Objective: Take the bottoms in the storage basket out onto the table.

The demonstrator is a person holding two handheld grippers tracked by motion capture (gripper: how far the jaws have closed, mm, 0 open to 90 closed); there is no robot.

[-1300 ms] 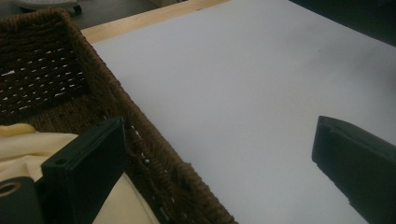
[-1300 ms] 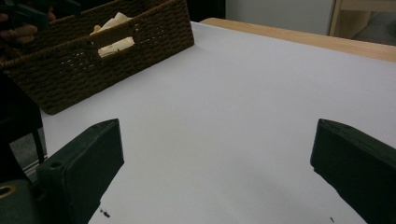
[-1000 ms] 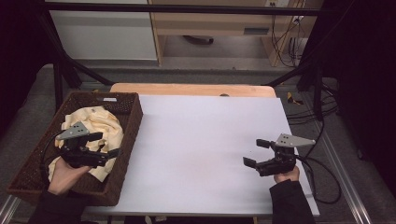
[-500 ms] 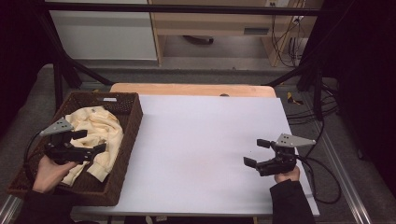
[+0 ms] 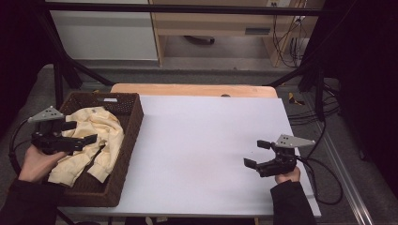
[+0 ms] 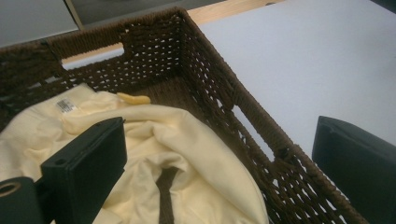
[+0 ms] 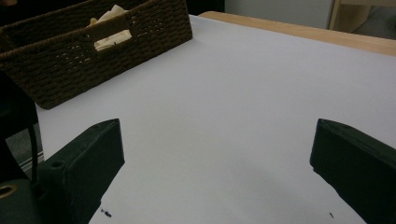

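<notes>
From overhead on the person's side, the high view looks forward and down across the whole white table (image 5: 202,140), taking in the floor and shelving beyond. The left gripper view sits low and close, peering over the wicker basket (image 6: 210,88) rim toward its far corner. The right gripper view hovers just above the tabletop, facing across it to the same basket (image 7: 93,51), farther away. All three views share the basket and table.

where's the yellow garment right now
The yellow garment lies crumpled inside the brown wicker basket at the table's left edge in the high view, under the open left gripper.
</notes>
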